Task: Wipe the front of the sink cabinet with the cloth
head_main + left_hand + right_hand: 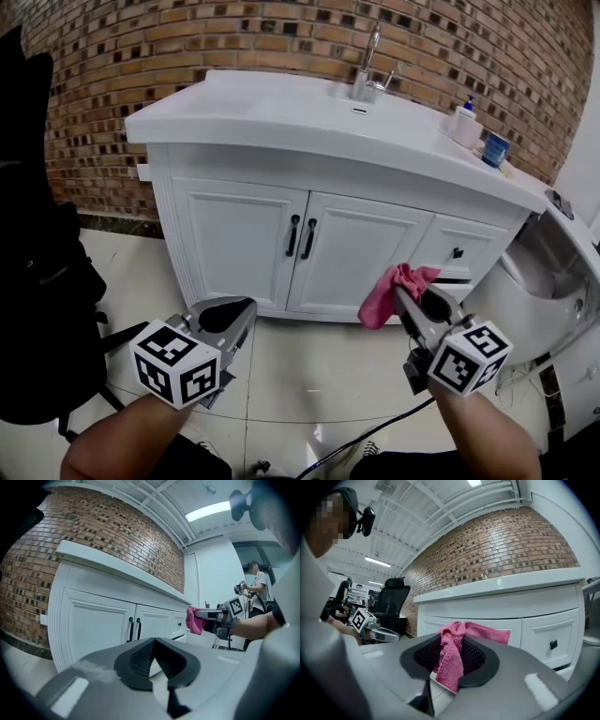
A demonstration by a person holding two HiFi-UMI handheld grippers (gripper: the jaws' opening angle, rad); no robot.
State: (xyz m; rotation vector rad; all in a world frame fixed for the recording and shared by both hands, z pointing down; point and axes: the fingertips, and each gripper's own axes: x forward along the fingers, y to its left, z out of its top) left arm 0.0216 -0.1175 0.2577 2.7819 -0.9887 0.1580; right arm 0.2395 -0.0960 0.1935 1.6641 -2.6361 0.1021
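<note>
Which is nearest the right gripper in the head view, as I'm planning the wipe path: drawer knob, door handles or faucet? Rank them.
1. Drawer knob, just beyond the right gripper and its pink cloth.
2. Door handles, leftward, cabinet middle.
3. Faucet, atop the counter, at back.

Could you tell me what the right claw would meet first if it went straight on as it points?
Probably the sink cabinet front, around its right door; the pink cloth clamped in the right claw would touch first, though depth is unclear.
</note>
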